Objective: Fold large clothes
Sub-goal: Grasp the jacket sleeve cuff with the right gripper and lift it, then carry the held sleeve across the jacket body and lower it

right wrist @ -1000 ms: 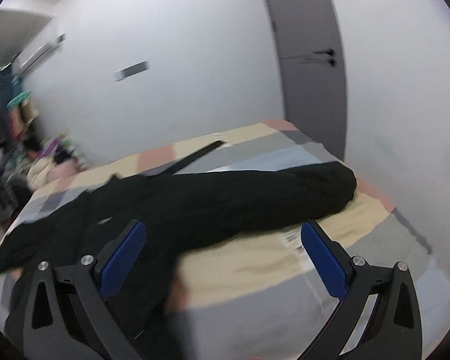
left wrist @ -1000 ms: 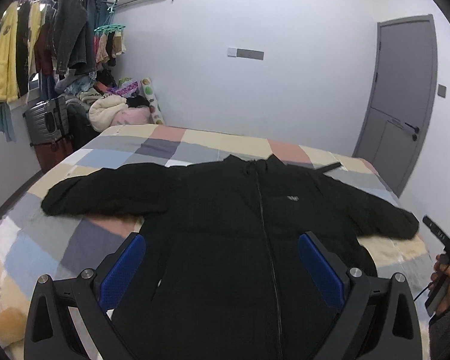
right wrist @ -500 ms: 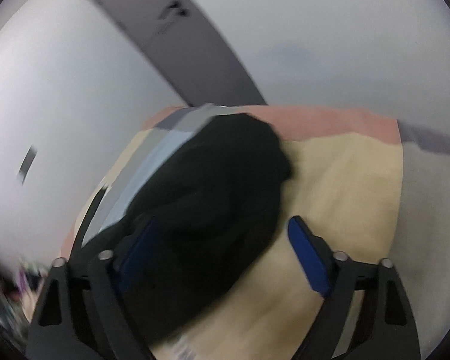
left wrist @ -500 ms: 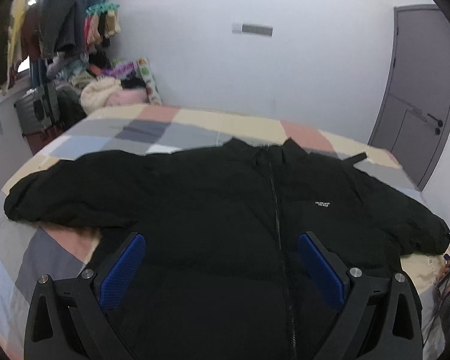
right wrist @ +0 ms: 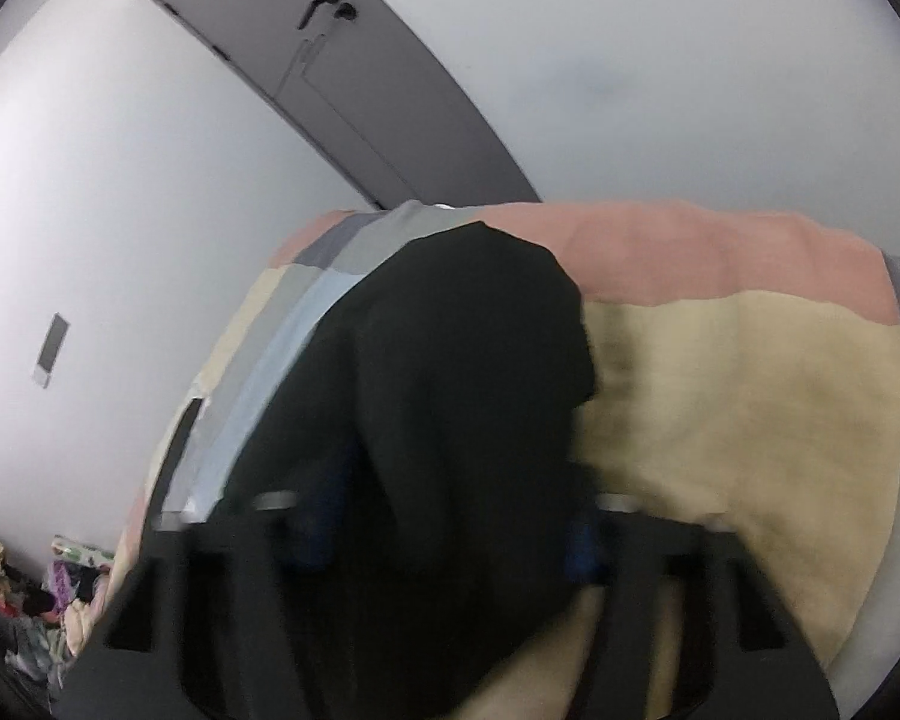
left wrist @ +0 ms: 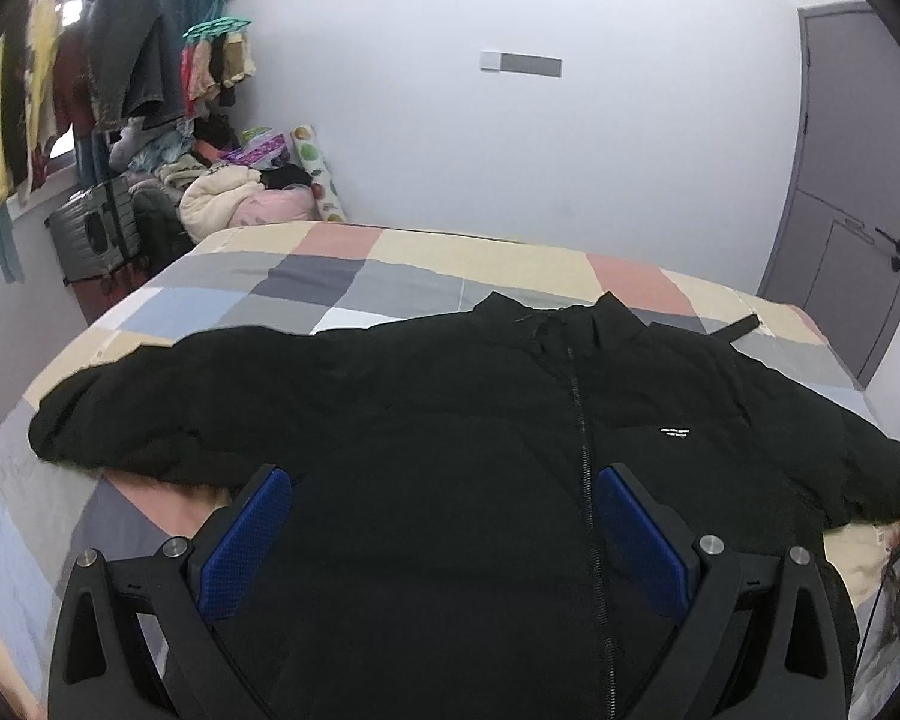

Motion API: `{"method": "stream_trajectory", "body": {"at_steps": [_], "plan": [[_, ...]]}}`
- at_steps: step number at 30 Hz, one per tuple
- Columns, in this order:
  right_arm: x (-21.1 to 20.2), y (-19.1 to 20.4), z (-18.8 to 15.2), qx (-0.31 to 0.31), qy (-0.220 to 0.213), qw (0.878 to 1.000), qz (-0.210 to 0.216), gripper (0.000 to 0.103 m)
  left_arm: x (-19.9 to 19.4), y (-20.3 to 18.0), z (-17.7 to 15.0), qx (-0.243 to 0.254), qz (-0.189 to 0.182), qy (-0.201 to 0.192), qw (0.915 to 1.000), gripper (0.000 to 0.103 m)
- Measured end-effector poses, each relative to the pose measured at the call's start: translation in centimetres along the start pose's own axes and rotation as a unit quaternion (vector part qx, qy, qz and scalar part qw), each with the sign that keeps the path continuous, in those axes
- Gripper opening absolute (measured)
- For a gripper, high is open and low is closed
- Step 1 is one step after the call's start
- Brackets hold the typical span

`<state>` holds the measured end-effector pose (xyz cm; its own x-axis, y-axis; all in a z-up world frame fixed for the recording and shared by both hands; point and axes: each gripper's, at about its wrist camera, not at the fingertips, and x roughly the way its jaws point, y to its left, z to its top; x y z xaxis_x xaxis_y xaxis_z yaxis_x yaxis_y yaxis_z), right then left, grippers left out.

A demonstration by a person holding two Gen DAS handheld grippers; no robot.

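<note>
A black zip-up jacket (left wrist: 450, 450) lies front up and spread out on the patchwork bed (left wrist: 306, 282), sleeves out to both sides. My left gripper (left wrist: 441, 534) hovers open over the jacket's lower body, left of the zip, with nothing between its blue pads. In the right wrist view the end of the jacket's sleeve (right wrist: 468, 360) fills the gap between my blurred right gripper's (right wrist: 450, 534) fingers. Its jaws are closing, and the pads look pressed on the cuff. That view is rolled to one side.
A grey door (left wrist: 852, 192) stands right of the bed. A rail of hanging clothes (left wrist: 120, 60), a suitcase (left wrist: 93, 228) and a heap of laundry (left wrist: 234, 198) crowd the far left corner. A dark strap (left wrist: 741, 327) lies near the jacket's collar.
Both grippers have come down and closer to the jacket. The right one rolled sideways, reached the sleeve end, and its fingers narrowed from wide open onto the cuff. The left stayed open.
</note>
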<state>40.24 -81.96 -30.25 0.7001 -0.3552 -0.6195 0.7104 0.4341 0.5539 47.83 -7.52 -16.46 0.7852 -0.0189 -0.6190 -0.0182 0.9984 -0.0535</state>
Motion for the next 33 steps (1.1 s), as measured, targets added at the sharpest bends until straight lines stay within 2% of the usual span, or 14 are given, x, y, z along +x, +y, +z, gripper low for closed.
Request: {"method": "stream_trajectory", "body": {"at_steps": [1,2,3,7,11,14,16,19,23,24,28,33], "plan": [[-0.8,0.4,0.0,-0.006,-0.005,1.0,0.004,0.027,0.0,0.5,-0.5,-0.006,-0.004,-0.004,1.0,0.103],[-1.4,0.6,0.0,-0.012,-0.01,1.0,0.007,0.019,-0.1,1.0,-1.0,-0.011,-0.007,-0.007,0.9999,0.103],[-2.4,1.2,0.0,-0.021,-0.015,1.0,0.014,0.016,-0.1,1.4,-1.4,-0.015,-0.011,-0.008,0.9998,0.103],[-5.9,2.9,0.9,-0.052,-0.039,0.998,0.024,0.012,-1.1,2.8,-3.1,-0.013,-0.021,-0.016,0.9996,0.103],[-10.4,4.8,1.7,-0.074,-0.059,0.995,0.035,0.011,-3.2,3.9,-5.0,0.016,-0.012,0.004,0.9998,0.103],[-14.2,6.6,1.8,-0.089,-0.073,0.992,0.049,0.01,-4.8,5.3,-5.9,0.014,-0.004,0.012,0.9998,0.103],[-14.7,7.8,3.0,-0.093,-0.078,0.991,0.06,0.01,-5.8,6.2,-6.4,0.016,-0.003,0.013,0.9998,0.103],[-17.8,11.0,3.5,-0.11,-0.086,0.987,0.083,0.01,-6.9,7.1,-6.6,0.014,0.003,0.002,0.9999,0.103],[-22.6,17.4,3.4,-0.16,-0.096,0.977,0.103,0.01,-7.9,8.0,-6.8,0.006,0.004,-0.012,0.9999,0.103],[-22.5,18.9,3.6,-0.167,-0.096,0.975,0.108,0.01,-8.1,8.2,-6.8,0.001,0.0,-0.015,0.9999,0.103],[-27.0,24.9,1.9,-0.202,-0.106,0.963,0.143,0.01,-9.0,8.9,-7.0,-0.012,-0.017,-0.026,0.9994,0.103],[-30.7,31.9,-2.7,-0.266,-0.115,0.938,0.192,0.01,-9.9,9.5,-7.8,-0.007,-0.027,-0.029,0.9992,0.103]]}}
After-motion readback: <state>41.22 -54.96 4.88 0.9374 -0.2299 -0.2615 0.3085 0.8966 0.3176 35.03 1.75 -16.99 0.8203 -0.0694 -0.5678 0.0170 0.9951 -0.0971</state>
